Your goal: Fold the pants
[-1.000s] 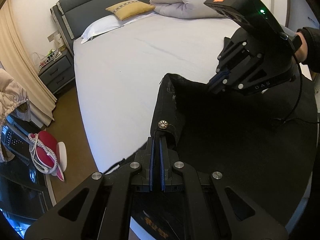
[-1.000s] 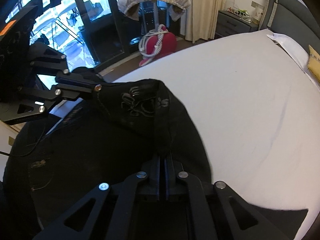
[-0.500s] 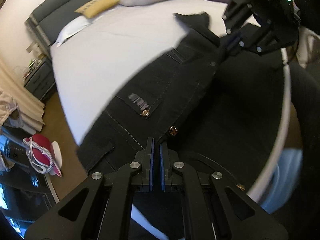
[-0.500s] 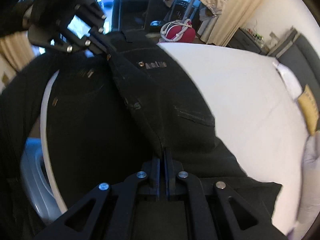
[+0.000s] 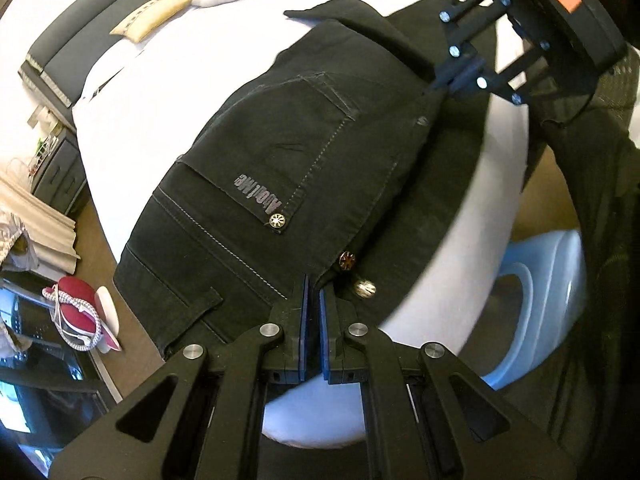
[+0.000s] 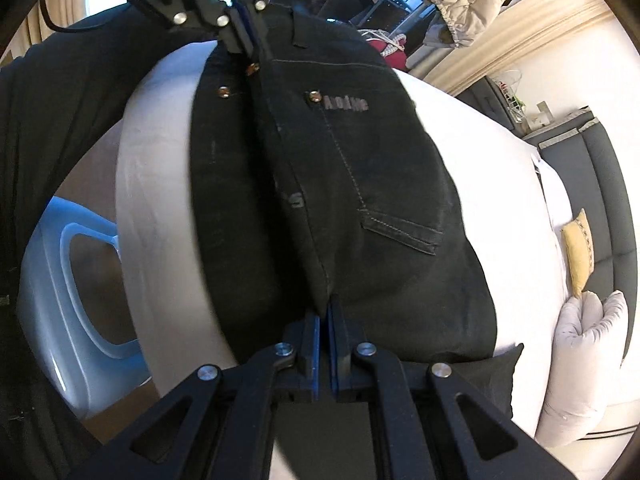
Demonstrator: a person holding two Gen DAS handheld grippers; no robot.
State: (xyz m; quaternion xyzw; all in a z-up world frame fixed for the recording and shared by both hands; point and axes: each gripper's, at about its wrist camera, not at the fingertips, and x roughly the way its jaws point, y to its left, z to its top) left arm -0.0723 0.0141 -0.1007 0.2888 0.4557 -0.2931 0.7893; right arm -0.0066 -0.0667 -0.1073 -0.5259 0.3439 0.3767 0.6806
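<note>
Now, pants [image 5: 304, 168]: stretched taut, long axis gripper to gripper
left gripper [image 5: 311, 300]: clamped on pants
right gripper [image 6: 327, 320]: clamped on pants
bed [image 5: 152, 92]: under pants

- The pants [image 5: 280, 168] were black with pale stitching and grey lettering.
- The bed sheet [image 5: 160, 92] was white.
- The cushion [image 5: 150, 14] was yellow.
- The basket [image 6: 52, 280] was light blue.

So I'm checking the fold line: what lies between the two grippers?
Only the black pants: their folded edge runs taut from the left gripper to the right gripper, over the white bed, clearest in the right wrist view.
</note>
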